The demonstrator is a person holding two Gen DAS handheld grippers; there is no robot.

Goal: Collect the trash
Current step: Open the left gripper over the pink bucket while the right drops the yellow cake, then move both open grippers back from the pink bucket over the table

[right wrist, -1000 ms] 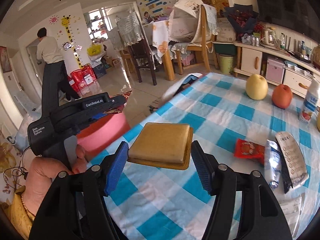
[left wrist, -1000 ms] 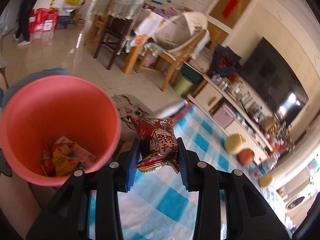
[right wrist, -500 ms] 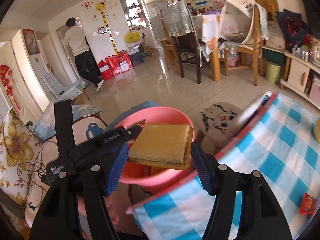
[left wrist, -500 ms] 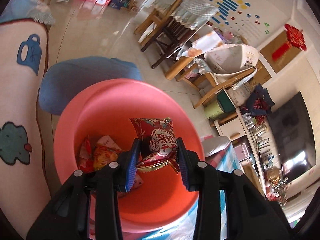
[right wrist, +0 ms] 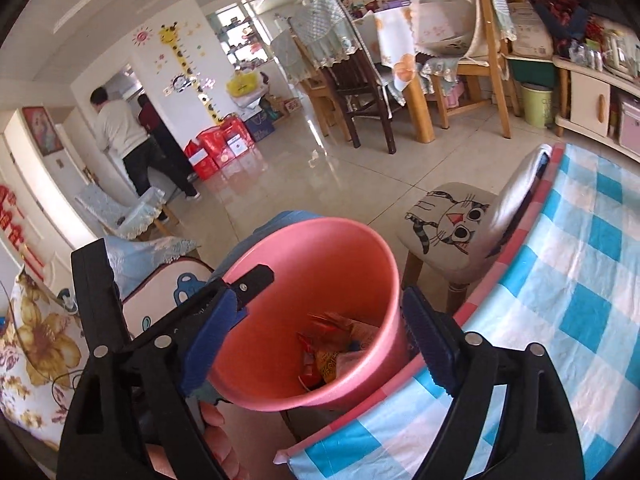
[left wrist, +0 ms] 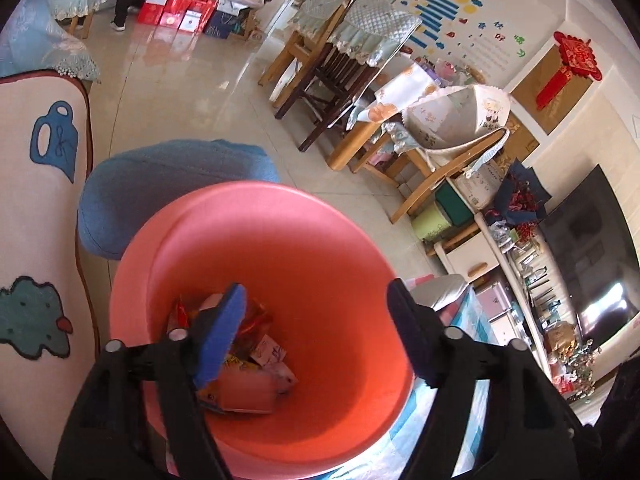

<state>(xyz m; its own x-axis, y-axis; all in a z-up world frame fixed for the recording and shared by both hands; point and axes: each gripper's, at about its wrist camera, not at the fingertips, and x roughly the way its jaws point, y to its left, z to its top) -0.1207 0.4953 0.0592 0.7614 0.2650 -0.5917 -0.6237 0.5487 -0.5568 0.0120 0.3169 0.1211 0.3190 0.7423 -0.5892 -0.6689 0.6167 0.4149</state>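
Left wrist view only: pink bin (left wrist: 320, 280) seen from straight above, wrappers (left wrist: 248, 360) heaped at bottom, TV beyond bin.
Right wrist view only: bin (right wrist: 360, 248) beside checked tablecloth (right wrist: 580, 320) edge, cat-print stool (right wrist: 448, 220) behind bin, person by doorway.
Left gripper (left wrist: 316, 328): jaws just opened, spread wide over bin, nothing between.
Right gripper (right wrist: 316, 340): jaws just opened, spread wide at bin rim, nothing gripped.

The bin (right wrist: 320, 280) stands on the floor just beside the table's edge (right wrist: 520, 280), wrappers (left wrist: 248, 360) lying in its bottom. Both grippers hang above its mouth, a cat-cushion chair (right wrist: 452, 220) behind it by the table.
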